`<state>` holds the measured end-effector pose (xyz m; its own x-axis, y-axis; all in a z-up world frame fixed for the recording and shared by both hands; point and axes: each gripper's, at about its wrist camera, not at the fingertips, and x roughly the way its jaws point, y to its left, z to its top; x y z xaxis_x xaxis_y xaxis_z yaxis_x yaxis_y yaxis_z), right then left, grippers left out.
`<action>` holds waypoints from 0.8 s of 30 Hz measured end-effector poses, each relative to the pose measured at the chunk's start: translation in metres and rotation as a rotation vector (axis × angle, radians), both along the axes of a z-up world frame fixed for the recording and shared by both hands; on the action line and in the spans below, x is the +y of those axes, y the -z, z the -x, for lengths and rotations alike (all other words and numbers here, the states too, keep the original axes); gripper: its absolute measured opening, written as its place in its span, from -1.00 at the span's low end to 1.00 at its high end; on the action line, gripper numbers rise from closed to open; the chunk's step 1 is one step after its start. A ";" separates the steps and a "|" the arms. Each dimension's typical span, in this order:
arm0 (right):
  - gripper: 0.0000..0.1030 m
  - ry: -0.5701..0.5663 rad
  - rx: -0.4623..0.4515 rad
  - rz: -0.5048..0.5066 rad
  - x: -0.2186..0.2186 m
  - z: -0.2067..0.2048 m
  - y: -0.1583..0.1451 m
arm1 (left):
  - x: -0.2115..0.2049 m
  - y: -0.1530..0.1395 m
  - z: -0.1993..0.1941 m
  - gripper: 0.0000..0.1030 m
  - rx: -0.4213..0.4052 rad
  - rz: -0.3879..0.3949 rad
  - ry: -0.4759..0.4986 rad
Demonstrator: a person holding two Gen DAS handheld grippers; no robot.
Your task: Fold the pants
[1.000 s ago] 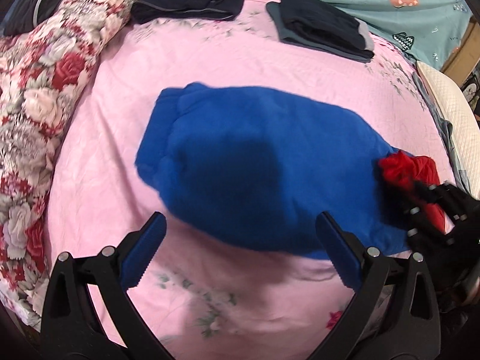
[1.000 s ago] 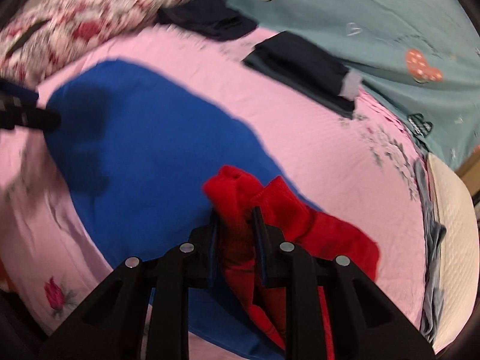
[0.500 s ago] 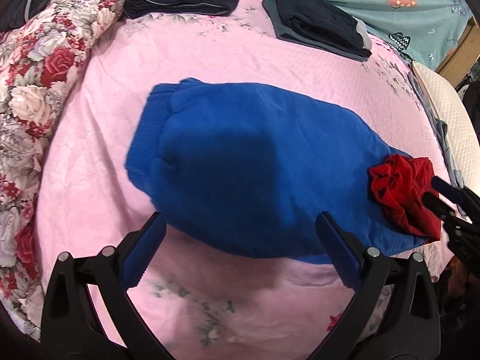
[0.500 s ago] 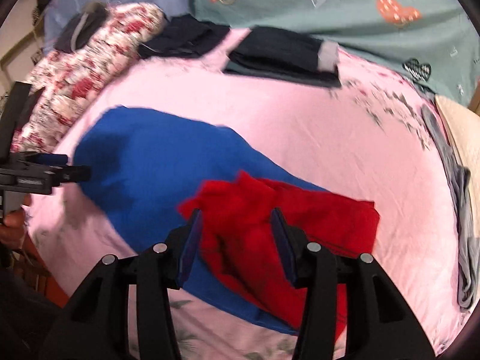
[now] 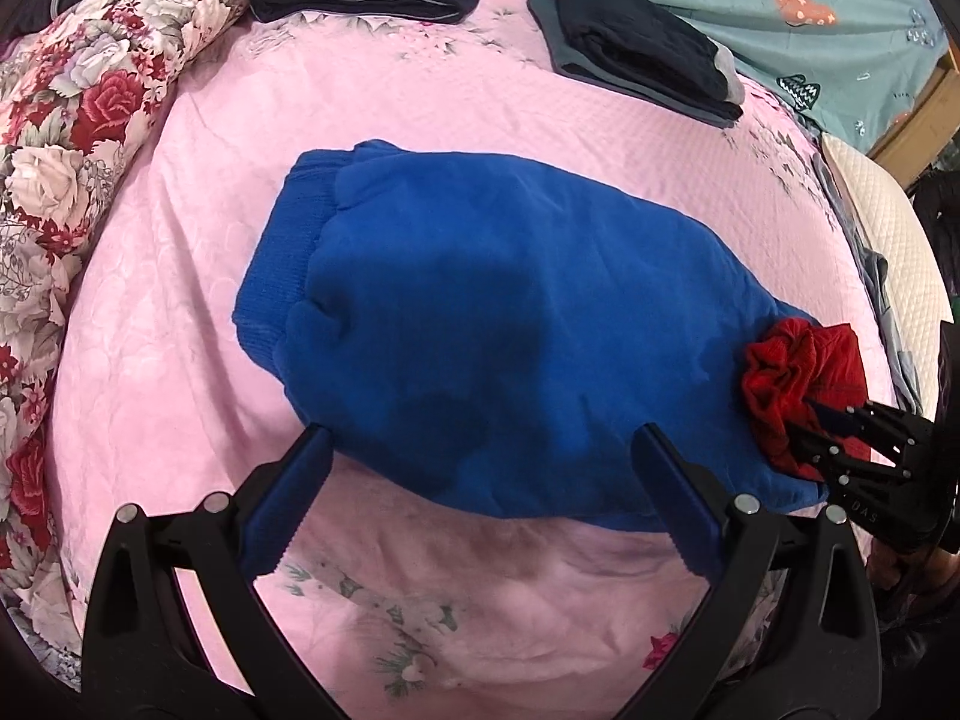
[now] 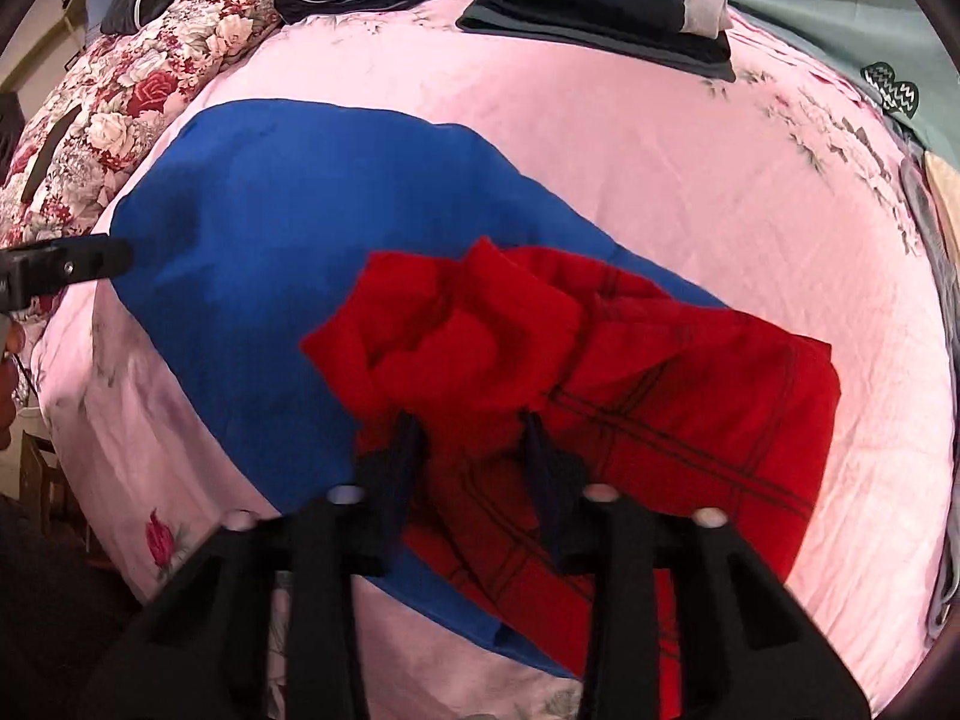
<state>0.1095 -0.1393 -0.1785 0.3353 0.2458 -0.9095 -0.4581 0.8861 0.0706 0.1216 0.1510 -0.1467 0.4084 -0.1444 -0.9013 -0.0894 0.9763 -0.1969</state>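
Blue pants [image 5: 510,324] flat, mid pink bedsheet [image 5: 420,102]. Red cloth [image 6: 600,372] bunched on pants' end. R gripper [image 6: 471,426] jaws closing, red fabric between them, pads against it. L gripper [image 5: 480,468] spread wide, empty, above pants' near edge. Dark folded clothes [image 5: 642,48] at far side.

The right claw [image 6: 471,426] tips sink into bunched red cloth [image 6: 600,360]; whether they pinch it is hidden.

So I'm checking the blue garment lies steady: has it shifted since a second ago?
No: the blue garment keeps its place below the folded dark stack.
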 end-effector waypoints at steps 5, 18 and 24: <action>-0.66 0.034 -0.043 -0.114 -0.009 0.005 -0.035 | 0.002 -0.002 0.001 0.96 -0.012 0.007 -0.007; -0.07 -0.059 0.019 -0.064 0.023 0.012 -0.014 | -0.012 -0.020 0.004 0.96 -0.065 -0.022 0.054; -0.07 0.180 -0.016 -0.368 -0.058 0.019 -0.061 | -0.087 -0.064 -0.004 0.96 -0.223 0.064 0.333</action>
<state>0.0903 -0.1968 -0.1175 0.4160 0.4897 -0.7662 -0.3015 0.8692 0.3918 0.1257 0.0640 -0.0822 0.5142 -0.3544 -0.7810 0.2810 0.9300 -0.2370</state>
